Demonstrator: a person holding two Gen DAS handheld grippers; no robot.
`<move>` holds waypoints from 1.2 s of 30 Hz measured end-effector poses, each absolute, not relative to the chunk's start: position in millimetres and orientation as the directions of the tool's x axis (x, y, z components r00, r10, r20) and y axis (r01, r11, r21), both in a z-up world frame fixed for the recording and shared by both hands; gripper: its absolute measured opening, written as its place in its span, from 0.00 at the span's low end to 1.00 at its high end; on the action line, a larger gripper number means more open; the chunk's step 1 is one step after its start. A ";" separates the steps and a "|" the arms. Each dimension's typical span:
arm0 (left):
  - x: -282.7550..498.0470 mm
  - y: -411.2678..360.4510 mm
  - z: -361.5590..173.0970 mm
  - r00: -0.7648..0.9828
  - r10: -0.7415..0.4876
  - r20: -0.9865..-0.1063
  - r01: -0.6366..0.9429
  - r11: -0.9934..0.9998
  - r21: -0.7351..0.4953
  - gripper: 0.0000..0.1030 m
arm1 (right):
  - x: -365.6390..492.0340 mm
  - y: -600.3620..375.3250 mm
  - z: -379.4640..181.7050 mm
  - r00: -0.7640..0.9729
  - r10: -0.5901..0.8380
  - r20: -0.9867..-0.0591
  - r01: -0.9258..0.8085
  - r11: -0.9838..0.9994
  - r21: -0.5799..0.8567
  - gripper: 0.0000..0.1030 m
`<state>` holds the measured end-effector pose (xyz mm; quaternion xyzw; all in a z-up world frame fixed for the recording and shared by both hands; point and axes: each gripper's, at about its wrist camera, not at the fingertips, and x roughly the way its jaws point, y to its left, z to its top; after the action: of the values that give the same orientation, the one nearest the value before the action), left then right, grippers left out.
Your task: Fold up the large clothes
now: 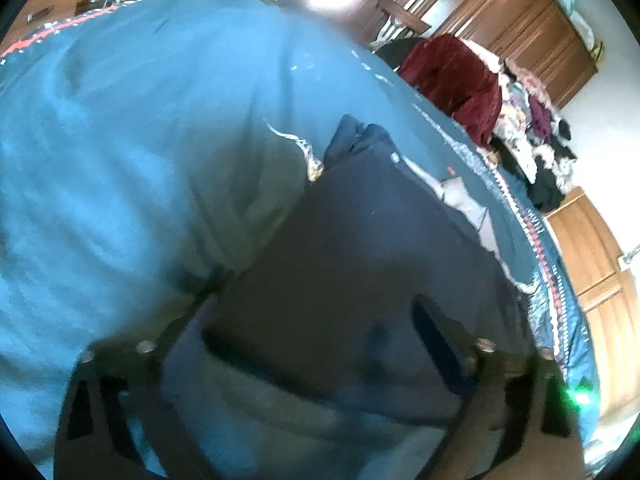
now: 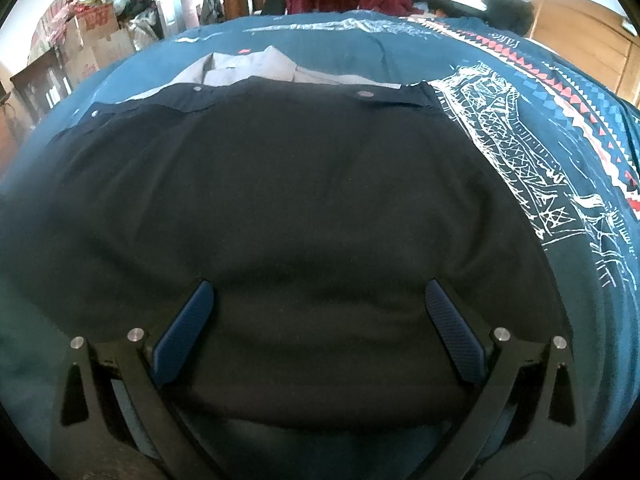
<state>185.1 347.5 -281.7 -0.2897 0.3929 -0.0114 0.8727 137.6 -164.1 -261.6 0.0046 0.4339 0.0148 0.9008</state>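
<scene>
Left gripper [image 1: 312, 320] blurred over dark garment [image 2: 300, 200]

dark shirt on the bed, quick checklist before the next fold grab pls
1. Dark shirt lying flat on the blue bedspread: ok in the right wrist view.
2. Right gripper open and empty: ok, its jaws stand wide apart over the shirt.
3. Left gripper open: ok, jaws look spread, though that view is blurred.
4. Cloth between either gripper's fingers: not ok, neither has hold of an edge.
5. Light lining at the far snap edge tucked in: not ok, it shows beyond the edge.
6. Near hem position: cannot tell, it is hidden under the grippers.
</scene>
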 end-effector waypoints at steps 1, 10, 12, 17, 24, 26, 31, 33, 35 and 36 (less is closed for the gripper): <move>184.9 348.7 -282.6 0.697 -0.255 -0.670 -0.215 0.817 -0.535 0.82 | 135.7 -162.9 -259.6 0.616 0.041 -0.787 -0.035 0.999 0.025 1.00; 179.8 334.3 -289.5 0.706 -0.264 -0.657 -0.218 0.801 -0.557 0.71 | 113.9 -118.3 -190.1 0.682 0.174 -0.710 -0.192 0.980 0.056 1.00; 182.1 335.6 -290.6 0.707 -0.266 -0.655 -0.223 0.795 -0.564 0.70 | 121.2 -95.9 -174.9 0.695 0.214 -0.686 -0.249 0.967 0.050 1.00; 183.7 327.8 -286.9 0.720 -0.276 -0.637 -0.199 0.798 -0.569 0.06 | 165.3 -35.9 -154.2 0.630 0.366 -0.685 -0.418 0.903 0.098 1.00; 174.6 252.5 -238.3 0.794 -0.156 -0.588 -0.024 0.958 -0.286 0.06 | 265.2 50.3 -153.5 0.339 0.584 -0.737 -0.560 0.755 0.341 1.00; 173.2 241.7 -231.2 0.803 -0.146 -0.579 0.004 0.971 -0.238 0.06 | 288.3 76.1 -162.8 0.259 0.590 -0.764 -0.576 0.730 0.368 1.00; 180.1 210.3 -228.5 0.809 -0.109 -0.577 0.068 0.993 -0.093 0.06 | 324.8 113.3 -186.9 0.178 0.520 -0.835 -0.560 0.752 0.349 1.00; 182.5 200.3 -229.9 0.808 -0.107 -0.579 0.093 0.994 -0.054 0.06 | 324.7 123.2 -185.7 0.139 0.518 -0.844 -0.579 0.734 0.356 1.00; 185.2 185.3 -235.0 0.809 -0.106 -0.579 0.121 0.993 -0.013 0.06 | 319.9 134.0 -184.9 0.164 0.447 -0.879 -0.608 0.748 0.267 1.00; 186.6 179.2 -236.8 0.809 -0.107 -0.578 0.134 0.991 0.004 0.06 | 318.9 143.7 -186.3 0.186 0.396 -0.899 -0.628 0.752 0.201 1.00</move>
<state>186.6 179.2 -236.8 0.0221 0.3023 -0.0633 0.9508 318.9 143.7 -186.3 -0.1072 0.5424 0.3357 0.7627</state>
